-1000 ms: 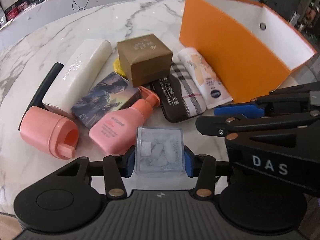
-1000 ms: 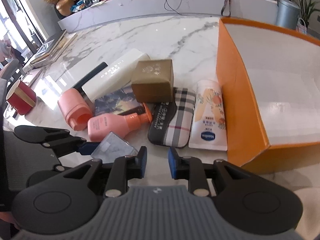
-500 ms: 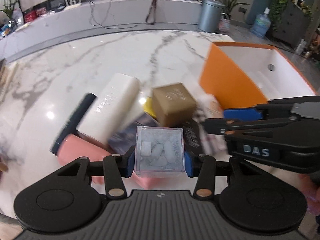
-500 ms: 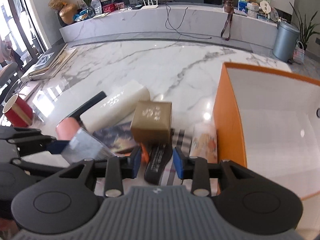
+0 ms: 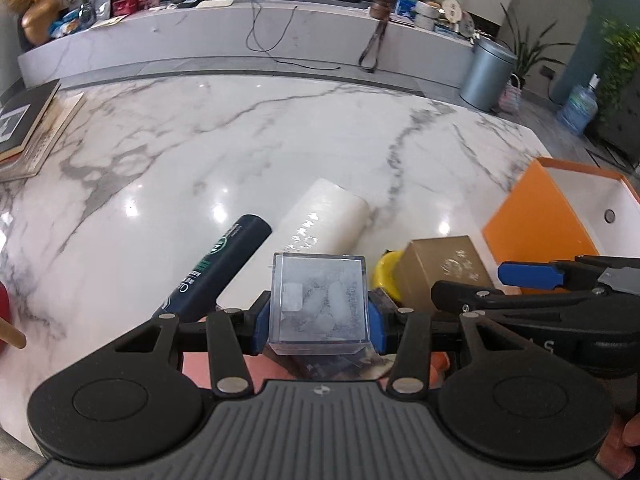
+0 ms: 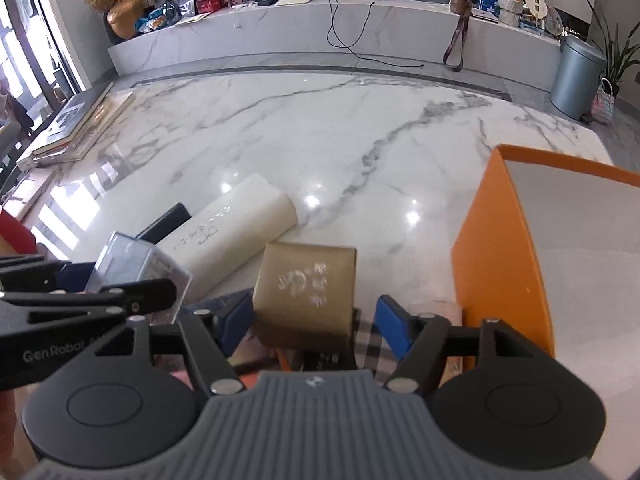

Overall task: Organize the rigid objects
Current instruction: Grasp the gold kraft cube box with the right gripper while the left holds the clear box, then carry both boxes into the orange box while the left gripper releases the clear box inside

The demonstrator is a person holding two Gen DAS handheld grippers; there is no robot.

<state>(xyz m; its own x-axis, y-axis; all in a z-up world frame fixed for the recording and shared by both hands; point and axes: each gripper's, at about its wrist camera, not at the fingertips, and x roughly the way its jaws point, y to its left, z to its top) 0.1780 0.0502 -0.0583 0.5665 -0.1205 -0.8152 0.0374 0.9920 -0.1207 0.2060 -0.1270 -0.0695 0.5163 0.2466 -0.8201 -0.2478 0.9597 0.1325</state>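
Clear cube (image 5: pixel 319 298) is pinched in left gripper (image 5: pixel 319 320), lifted over the pile. Right gripper (image 6: pixel 316 322) is spread wide around gold box (image 6: pixel 306 290), not touching. Centre pads w/ box sides, close square, then carry both to orange bin (image 6: pixel 500 240).

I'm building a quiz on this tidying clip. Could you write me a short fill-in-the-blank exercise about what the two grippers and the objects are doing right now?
1. The left gripper is shut on the clear ____ box.
2. The right gripper is open, its fingers on either side of the ____ box.
3. The big open bin at the right has ____ outer walls.
4. The white case lies beside a ____ tube.

Missing words: plastic; gold; orange; black
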